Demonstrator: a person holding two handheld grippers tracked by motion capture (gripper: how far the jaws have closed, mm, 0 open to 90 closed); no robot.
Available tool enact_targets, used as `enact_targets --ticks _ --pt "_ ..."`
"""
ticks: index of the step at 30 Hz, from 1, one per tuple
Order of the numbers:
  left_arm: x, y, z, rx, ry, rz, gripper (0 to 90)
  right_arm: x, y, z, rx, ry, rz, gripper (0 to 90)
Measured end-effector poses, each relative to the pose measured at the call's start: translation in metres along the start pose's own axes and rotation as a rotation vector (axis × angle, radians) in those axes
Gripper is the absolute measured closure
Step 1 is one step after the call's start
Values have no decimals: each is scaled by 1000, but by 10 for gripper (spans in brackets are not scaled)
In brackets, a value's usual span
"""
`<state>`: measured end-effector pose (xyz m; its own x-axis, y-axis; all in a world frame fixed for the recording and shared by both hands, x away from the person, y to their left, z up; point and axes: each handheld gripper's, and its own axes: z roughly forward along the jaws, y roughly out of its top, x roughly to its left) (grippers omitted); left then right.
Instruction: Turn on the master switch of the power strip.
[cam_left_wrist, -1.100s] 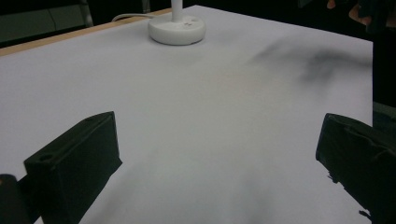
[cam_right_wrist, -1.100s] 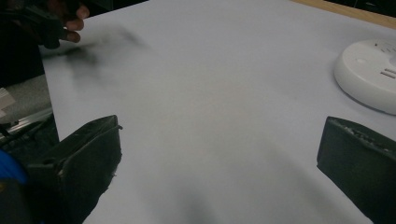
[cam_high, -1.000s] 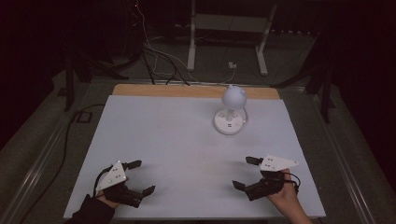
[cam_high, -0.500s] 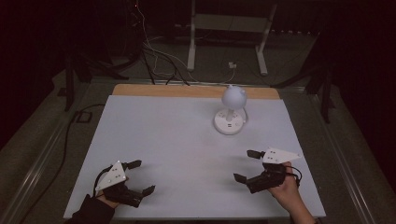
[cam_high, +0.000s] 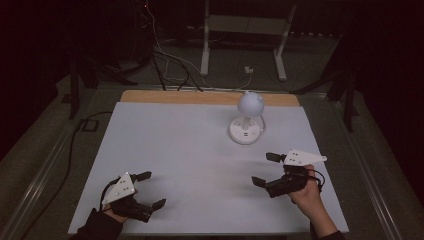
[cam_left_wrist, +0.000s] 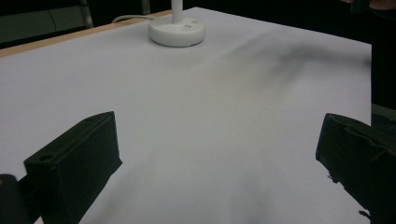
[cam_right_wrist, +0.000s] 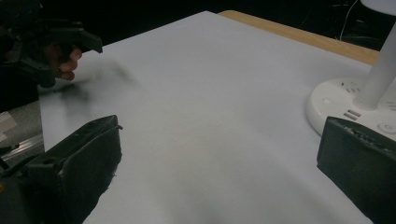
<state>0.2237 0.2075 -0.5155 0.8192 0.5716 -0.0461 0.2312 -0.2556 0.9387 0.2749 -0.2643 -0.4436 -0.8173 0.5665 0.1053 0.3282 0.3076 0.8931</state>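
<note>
High view: the white lamp (cam_high: 247, 120) stands just beyond the right gripper (cam_high: 264, 169), well apart from the left gripper (cam_high: 151, 189); both have jaws spread, empty.

Left gripper view: lamp base far ahead.

Right gripper view: base beside its right jaw.

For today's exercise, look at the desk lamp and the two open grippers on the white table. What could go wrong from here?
1. The lamp looks top-heavy, a round head on a thin stem; a sideways bump from the right gripper, the nearer one, might tip it.
2. It stands near the table's far edge, so a push could slide it off.
3. The left gripper sits far away, awkward for steadying.
</note>
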Motion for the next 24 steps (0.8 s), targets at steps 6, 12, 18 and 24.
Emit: enact_targets --ticks 6,12,18,24 --pt "0 0 0 -1 0 0 2 -9 8 1 -20 -5 4 0" --pt "0 0 0 -2 1 0 2 -17 13 4 -21 -14 7 0" --pt "0 0 0 -3 -1 -1 2 -25 16 9 -21 -27 4 0" --pt "0 1 0 -10 -4 -11 2 -36 18 14 -27 -33 20 0"
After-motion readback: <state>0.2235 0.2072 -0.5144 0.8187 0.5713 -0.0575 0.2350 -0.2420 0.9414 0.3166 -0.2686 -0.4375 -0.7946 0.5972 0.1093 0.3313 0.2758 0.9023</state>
